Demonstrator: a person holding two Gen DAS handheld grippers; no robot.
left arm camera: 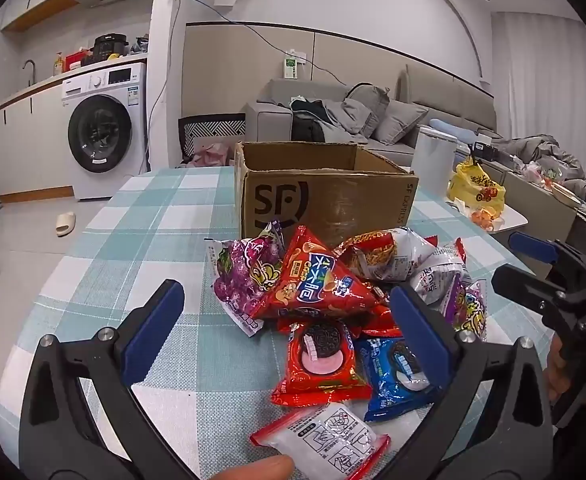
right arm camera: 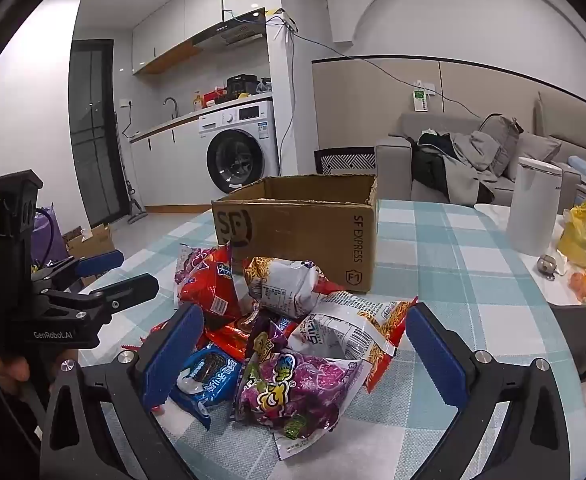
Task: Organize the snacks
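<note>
A heap of snack packets lies on the checked tablecloth in front of an open cardboard box [left arm camera: 325, 196], also in the right wrist view [right arm camera: 305, 232]. My left gripper [left arm camera: 289, 328] is open above a red cookie packet [left arm camera: 321, 360], with a blue cookie packet [left arm camera: 393, 376] and a red triangular packet [left arm camera: 317, 280] close by. My right gripper [right arm camera: 301, 356] is open over a purple candy bag [right arm camera: 297, 388], a blue cookie packet [right arm camera: 209, 380] and a white noodle-snack bag [right arm camera: 353, 332]. Neither gripper holds anything.
A white canister [right arm camera: 533, 208] and a yellow plastic bag [right arm camera: 585, 236] stand on a side table to the right. A washing machine [left arm camera: 101, 128] and a sofa [left arm camera: 373, 120] are beyond the table. The other gripper shows at each view's edge [left arm camera: 553, 272] [right arm camera: 73, 292].
</note>
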